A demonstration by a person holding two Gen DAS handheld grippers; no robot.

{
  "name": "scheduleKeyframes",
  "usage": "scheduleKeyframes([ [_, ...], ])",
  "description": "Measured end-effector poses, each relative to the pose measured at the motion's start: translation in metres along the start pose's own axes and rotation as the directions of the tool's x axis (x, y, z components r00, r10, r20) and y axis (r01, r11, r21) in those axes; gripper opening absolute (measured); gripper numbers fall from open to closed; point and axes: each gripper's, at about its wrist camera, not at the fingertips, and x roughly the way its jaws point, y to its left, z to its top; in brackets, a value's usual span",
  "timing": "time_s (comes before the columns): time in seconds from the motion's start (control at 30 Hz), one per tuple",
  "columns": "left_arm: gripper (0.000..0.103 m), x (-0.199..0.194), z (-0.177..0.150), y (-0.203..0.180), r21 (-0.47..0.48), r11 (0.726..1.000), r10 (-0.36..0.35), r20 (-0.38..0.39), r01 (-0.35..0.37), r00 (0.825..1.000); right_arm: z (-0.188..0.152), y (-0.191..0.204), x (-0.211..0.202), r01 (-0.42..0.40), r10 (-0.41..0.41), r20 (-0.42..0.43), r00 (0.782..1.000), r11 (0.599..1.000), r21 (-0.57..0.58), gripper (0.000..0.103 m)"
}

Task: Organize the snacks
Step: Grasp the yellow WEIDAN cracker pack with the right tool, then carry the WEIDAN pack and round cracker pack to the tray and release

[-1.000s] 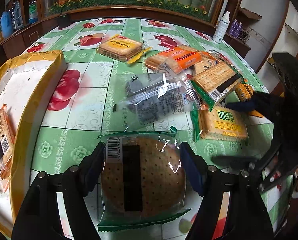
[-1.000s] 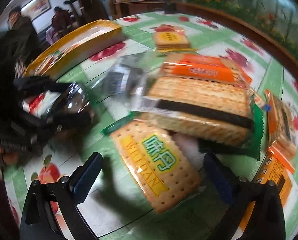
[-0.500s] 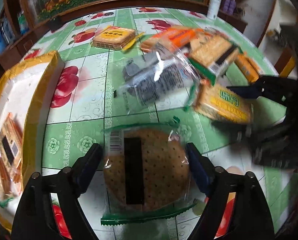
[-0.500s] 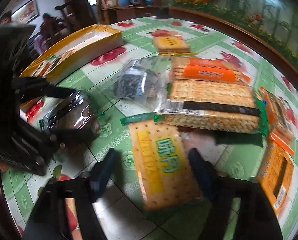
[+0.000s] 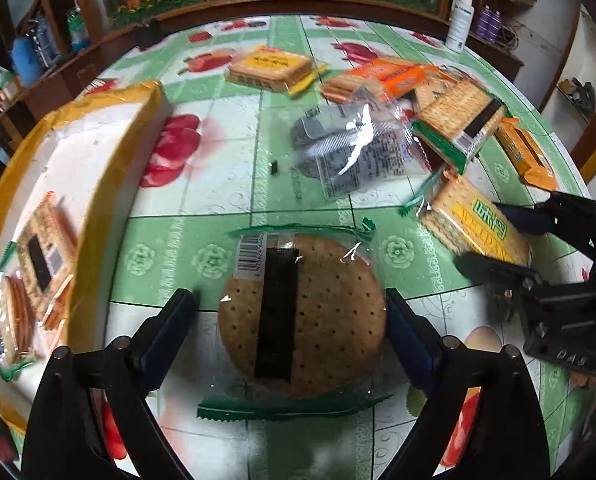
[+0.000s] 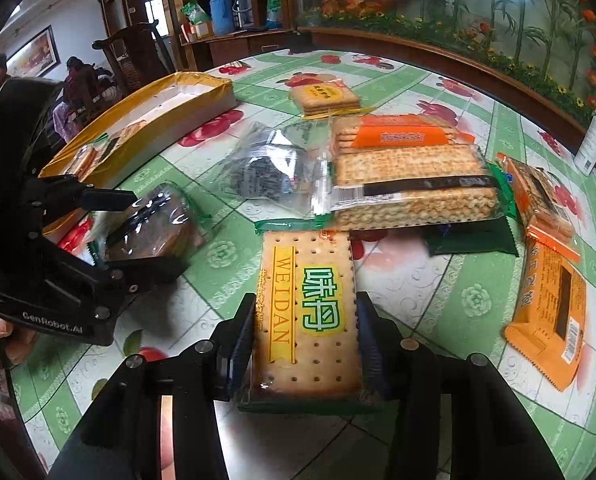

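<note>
Our right gripper point(image 6: 305, 346) has gone from wide to closing on the WEIDAN pack point(image 6: 307, 312), pads at its sides. Left gripper point(image 5: 292, 320) is opening, round pack point(image 5: 301, 316) lying loose on the table point(image 5: 218, 168). Next stop, we judge: the tray point(image 5: 98, 184).

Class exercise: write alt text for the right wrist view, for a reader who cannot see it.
The right gripper is closing on a yellow WEIDAN cracker pack, its pads at the pack's sides, on a green tiled tablecloth. Beyond it lie more cracker packs; at the left, the left gripper flanks a round biscuit pack.
</note>
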Motion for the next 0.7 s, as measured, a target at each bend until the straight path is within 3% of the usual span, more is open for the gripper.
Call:
scheduleKeyframes([
  [0.07, 0.093, -0.004, 0.000, 0.002, -0.007, 0.999, 0.036, 0.027, -0.036, 0.999, -0.001, 0.003, 0.000, 0.005, -0.005, 0.004, 1.000, 1.000, -0.009, 0.049],
  [0.13, 0.095, 0.003, -0.001, 0.004, 0.001, 0.998, 0.060, -0.007, -0.060, 0.998, -0.002, 0.002, 0.000, -0.002, 0.002, 0.006, 1.000, 1.000, -0.001, 0.049],
  [0.2, 0.103, 0.006, -0.003, 0.009, -0.028, 0.997, 0.071, 0.001, -0.070, 0.998, -0.001, -0.001, -0.001, -0.017, 0.017, 0.008, 1.000, 1.000, 0.013, 0.050],
  [0.3, 0.103, 0.009, -0.010, 0.020, -0.086, 0.996, 0.035, 0.028, -0.032, 0.999, -0.002, -0.001, -0.002, -0.018, 0.018, 0.011, 1.000, 1.000, 0.013, 0.049],
  [0.43, 0.103, 0.009, -0.009, 0.020, -0.076, 0.997, 0.023, 0.032, -0.020, 0.999, -0.003, -0.002, -0.003, -0.024, 0.024, 0.014, 1.000, 0.999, 0.024, 0.050],
  [0.5, 0.090, 0.006, -0.008, 0.016, -0.056, 0.998, 0.018, 0.049, -0.015, 0.999, -0.004, -0.003, -0.004, -0.030, 0.030, 0.016, 0.999, 0.999, 0.036, 0.049],
  [0.53, 0.076, 0.001, -0.008, 0.013, -0.047, 0.999, 0.009, 0.066, -0.006, 0.998, -0.004, -0.003, -0.004, -0.030, 0.029, 0.017, 0.999, 0.999, 0.038, 0.049],
  [0.6, 0.076, 0.001, -0.006, 0.007, -0.028, 0.999, 0.033, 0.070, -0.031, 0.997, -0.004, -0.002, -0.004, -0.025, 0.024, 0.019, 1.000, 0.999, 0.037, 0.049],
  [0.7, 0.076, -0.002, -0.009, 0.004, -0.010, 1.000, 0.014, 0.085, -0.013, 0.996, -0.006, 0.001, -0.006, -0.041, 0.040, 0.024, 0.999, 0.998, 0.045, 0.048],
])
